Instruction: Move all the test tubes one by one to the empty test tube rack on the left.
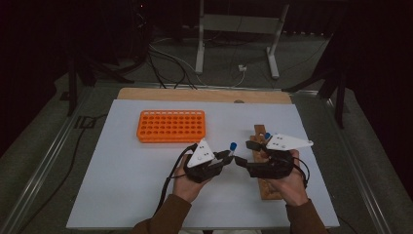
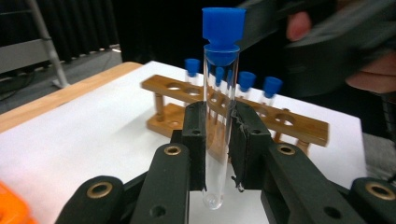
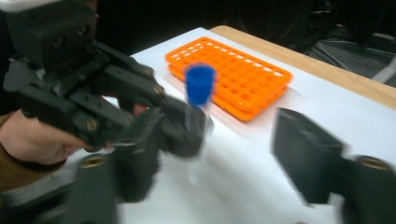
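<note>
The left gripper (image 2: 219, 154) was clamped on a clear test tube (image 2: 218, 135), both pads pressing the glass at about mid-height. The tube stood upright between the jaws, its rounded bottom hanging below the pads and its blue stopper (image 2: 223, 28) well above them at 12 o'clock. In the high view the left gripper (image 1: 231, 157) sat at the table's near centre, with the tube's blue stopper (image 1: 233, 146) just above its tips.

The right gripper (image 3: 224, 163) stood with its jaws wide apart, one blurred pad at 8 o'clock and the other at 3 o'clock in its own view. The test tube (image 3: 196, 121) lay in the gap between them, touching neither as far as the blur allowed. No earlier picture being to hand, only that spread is reported. In the high view the right gripper (image 1: 241, 162) faced the left one tip to tip, the tube between them.

Outward, a wooden rack (image 2: 243, 109) stood beyond the tube in the left gripper view, carrying further blue-stoppered tubes (image 2: 272, 88). In the high view this wooden rack (image 1: 265, 187) lay under the right hand (image 1: 290, 183). An orange tube tray (image 1: 171, 126) rested at 10 o'clock from the grippers, well apart, on the white table (image 1: 122, 185).
</note>
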`<state>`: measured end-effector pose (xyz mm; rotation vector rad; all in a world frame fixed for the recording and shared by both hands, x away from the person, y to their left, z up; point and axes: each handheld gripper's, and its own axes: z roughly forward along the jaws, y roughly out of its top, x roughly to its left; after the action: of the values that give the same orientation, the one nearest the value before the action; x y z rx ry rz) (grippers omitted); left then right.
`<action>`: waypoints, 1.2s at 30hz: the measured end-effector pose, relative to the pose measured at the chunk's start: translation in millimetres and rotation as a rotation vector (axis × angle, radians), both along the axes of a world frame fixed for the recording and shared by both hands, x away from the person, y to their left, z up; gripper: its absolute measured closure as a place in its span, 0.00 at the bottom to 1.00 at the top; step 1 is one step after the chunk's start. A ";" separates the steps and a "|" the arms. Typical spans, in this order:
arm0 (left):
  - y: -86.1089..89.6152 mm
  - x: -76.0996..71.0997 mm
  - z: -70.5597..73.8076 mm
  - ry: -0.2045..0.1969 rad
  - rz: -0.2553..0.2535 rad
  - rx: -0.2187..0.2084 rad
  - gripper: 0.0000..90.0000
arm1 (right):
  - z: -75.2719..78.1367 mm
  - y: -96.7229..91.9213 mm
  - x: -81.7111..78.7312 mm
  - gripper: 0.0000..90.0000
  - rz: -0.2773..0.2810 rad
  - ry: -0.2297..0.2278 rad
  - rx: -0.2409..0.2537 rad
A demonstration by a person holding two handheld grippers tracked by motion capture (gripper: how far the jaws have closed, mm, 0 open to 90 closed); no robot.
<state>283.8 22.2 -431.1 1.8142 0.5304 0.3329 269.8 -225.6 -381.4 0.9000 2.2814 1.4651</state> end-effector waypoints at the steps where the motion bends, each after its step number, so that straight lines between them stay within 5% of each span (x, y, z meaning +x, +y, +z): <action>1: 2.6 1.4 0.6 -0.002 0.008 -0.003 0.87 | -0.7 -4.4 -2.1 0.21 -0.010 -0.020 0.002; 7: 17.4 11.1 2.0 -0.007 0.060 -0.001 0.87 | -6.2 -33.3 -11.5 0.02 -0.096 -0.071 0.011; 14: 31.4 26.6 0.4 -0.017 0.143 -0.016 0.87 | -11.1 -58.2 -11.2 0.01 -0.170 -0.089 0.048; 22: 39.6 54.6 -11.5 -0.033 0.261 -0.004 0.87 | -11.9 -67.1 -13.6 0.01 -0.185 -0.090 0.058; 36: 34.5 100.7 -39.9 0.011 0.440 0.006 0.87 | -11.1 -72.1 -13.5 0.01 -0.184 -0.088 0.083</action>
<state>384.6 56.8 -471.0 1.6953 0.9390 0.6224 256.3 -297.7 -392.5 1.0189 2.0293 1.4964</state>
